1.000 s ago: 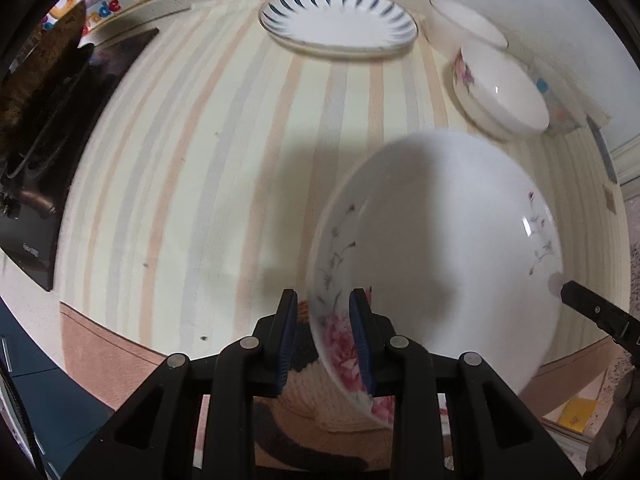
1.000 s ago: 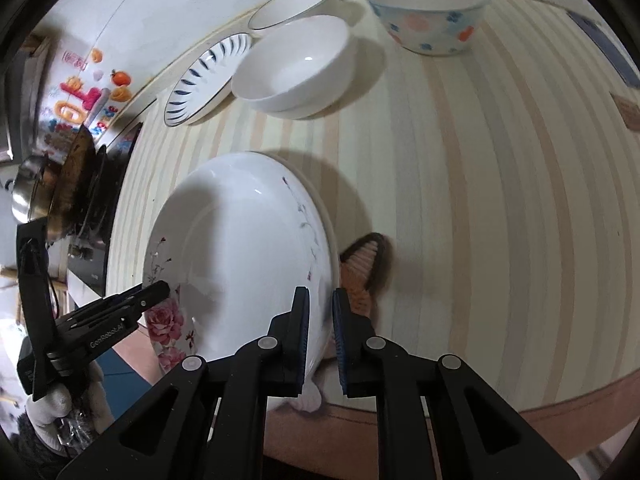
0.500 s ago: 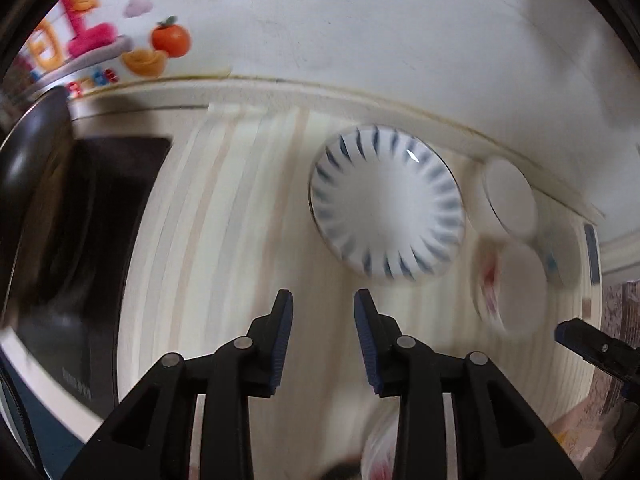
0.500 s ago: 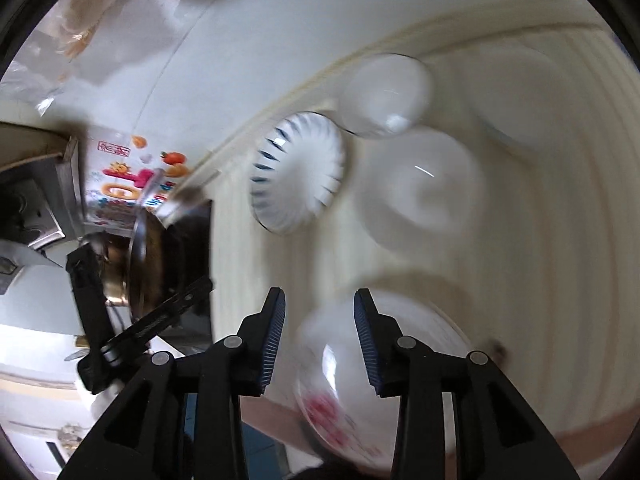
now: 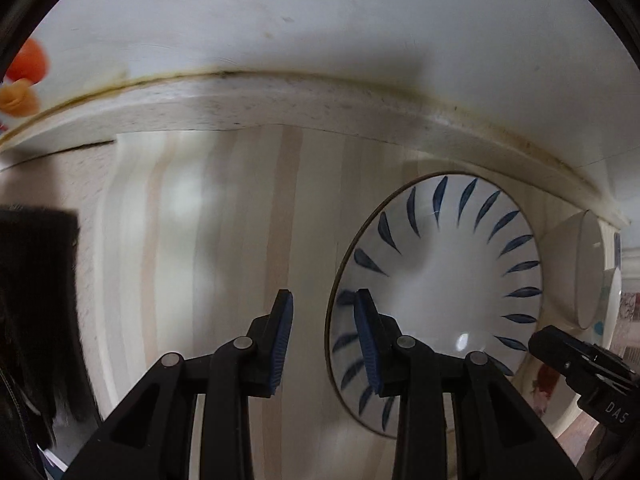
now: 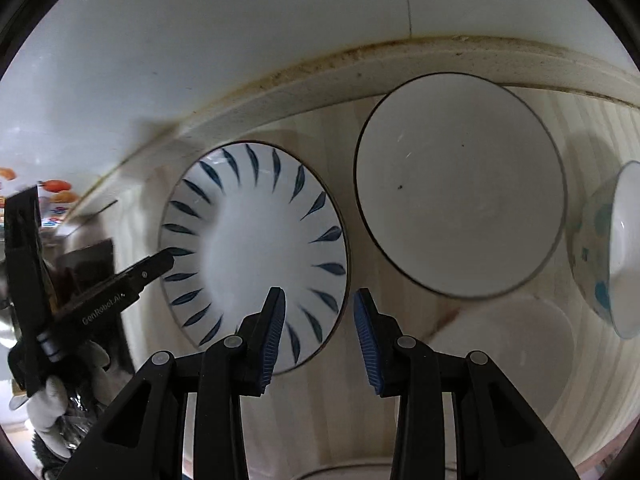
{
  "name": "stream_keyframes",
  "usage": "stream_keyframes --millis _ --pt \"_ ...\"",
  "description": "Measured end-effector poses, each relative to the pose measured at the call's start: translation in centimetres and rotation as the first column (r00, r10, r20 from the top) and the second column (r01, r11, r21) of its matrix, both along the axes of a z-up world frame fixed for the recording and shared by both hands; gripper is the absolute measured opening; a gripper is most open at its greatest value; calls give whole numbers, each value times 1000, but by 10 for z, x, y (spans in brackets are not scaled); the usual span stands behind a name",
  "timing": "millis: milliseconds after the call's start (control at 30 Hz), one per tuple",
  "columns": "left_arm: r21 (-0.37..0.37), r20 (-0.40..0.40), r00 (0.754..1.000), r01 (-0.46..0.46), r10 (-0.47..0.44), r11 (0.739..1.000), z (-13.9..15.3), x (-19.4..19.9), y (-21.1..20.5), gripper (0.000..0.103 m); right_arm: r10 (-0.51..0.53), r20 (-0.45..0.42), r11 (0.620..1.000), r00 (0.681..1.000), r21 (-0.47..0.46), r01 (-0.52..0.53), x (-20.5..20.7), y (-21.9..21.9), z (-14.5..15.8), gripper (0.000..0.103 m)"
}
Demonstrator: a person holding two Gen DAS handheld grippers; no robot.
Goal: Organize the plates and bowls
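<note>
A white plate with blue petal strokes lies flat on the striped counter near the back wall. My left gripper hangs open over the plate's left rim, and the rim runs between its fingers with no pad pressing on it. My right gripper is open over the plate's right rim in the same way. A finger of the left gripper shows at the plate's left edge. The large floral bowl is only a sliver of rim at the bottom.
A white bowl with a dark rim sits right of the plate, a blue-spotted bowl beyond it, and a plain white bowl nearer. The wall's ledge runs close behind. A black stove lies at the left.
Both grippers let go of the large floral bowl, opened, and travelled across the counter toward the back wall. They now stand over the two sides of the blue-petal plate.
</note>
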State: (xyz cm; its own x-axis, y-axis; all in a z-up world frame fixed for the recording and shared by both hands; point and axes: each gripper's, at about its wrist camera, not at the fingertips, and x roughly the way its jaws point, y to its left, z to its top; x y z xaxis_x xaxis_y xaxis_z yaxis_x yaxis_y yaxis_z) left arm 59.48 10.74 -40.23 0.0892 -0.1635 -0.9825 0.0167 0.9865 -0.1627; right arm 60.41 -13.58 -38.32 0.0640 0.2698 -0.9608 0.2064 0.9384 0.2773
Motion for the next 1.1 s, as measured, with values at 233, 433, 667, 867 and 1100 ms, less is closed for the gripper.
stream_keyframes --millis 233,433,667,867,1100 --pt "-5 56 996 63 -63 998 2 -1 -13 21 52 10 990 999 -131 -51 2 4 -19 13" --pt "15 98 993 61 -62 998 13 -18 -16 18 87 48 986 995 -149 -79 -7 5 -11 13" --pt "6 148 988 41 -42 999 47 -52 -15 18 107 106 986 989 -142 -92 -23 5 12 12" --pt "-12 191 982 7 -4 1000 88 -102 -8 18 137 159 986 978 -113 -120 -56 -2 47 12" --pt "-28 236 972 -13 19 1000 127 -167 -29 18 168 213 985 962 -84 -153 -120 -26 92 12"
